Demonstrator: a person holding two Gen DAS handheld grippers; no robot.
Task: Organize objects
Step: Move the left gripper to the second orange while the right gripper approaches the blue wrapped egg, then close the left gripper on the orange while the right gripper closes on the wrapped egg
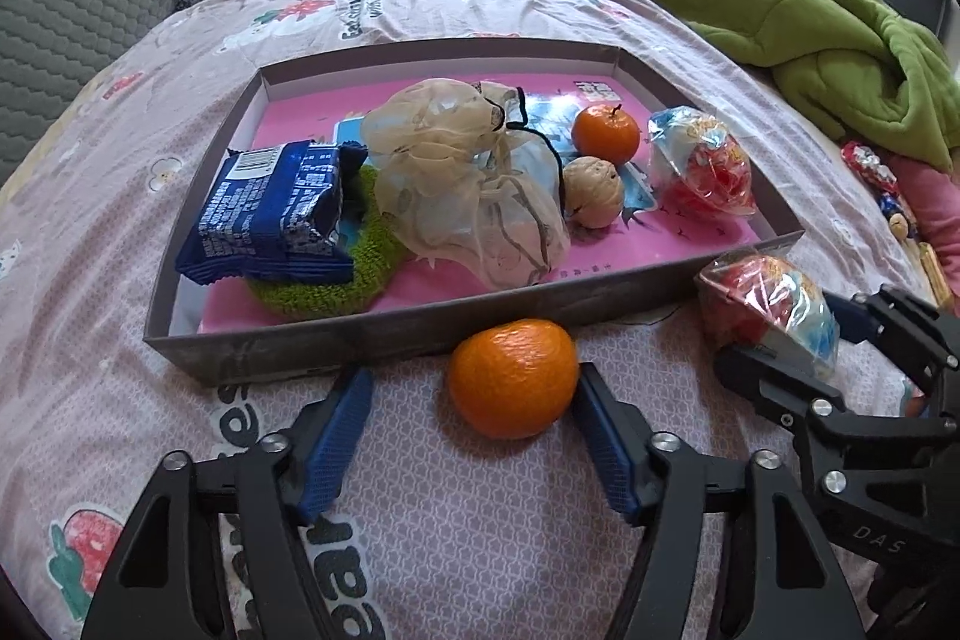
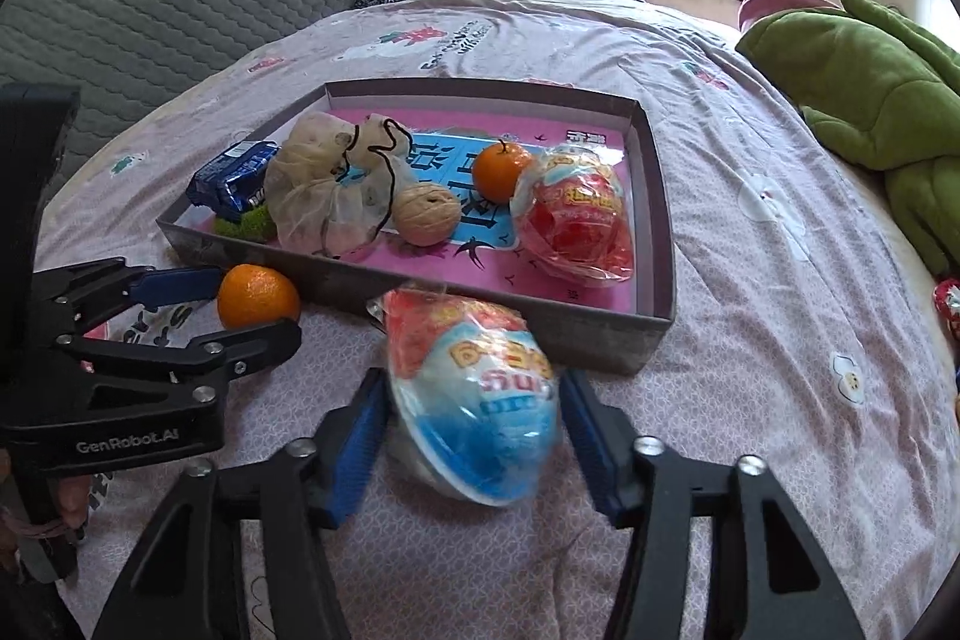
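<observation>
A mandarin orange (image 1: 510, 376) lies on the bedspread just in front of the shallow grey box (image 1: 360, 334). My left gripper (image 1: 474, 382) stands open around it; the right pad touches the peel, the left pad is apart from it. From the right wrist view the same orange (image 2: 258, 304) sits between the left gripper's (image 2: 258, 307) fingers. My right gripper (image 2: 474, 394) is shut on a red and blue snack packet (image 2: 474, 400) before the box's (image 2: 600, 340) front wall. In the left wrist view that packet (image 1: 774, 316) shows in the right gripper (image 1: 780, 334).
Inside the box lie a blue wrapper (image 1: 270, 214), a green knit piece (image 1: 324, 292), a mesh drawstring bag (image 1: 468, 184), a walnut (image 1: 594, 190), a small orange (image 1: 606, 130) and another red packet (image 1: 708, 166). A green blanket (image 1: 810, 16) is heaped at right, a grey cushion (image 1: 90, 10) at left.
</observation>
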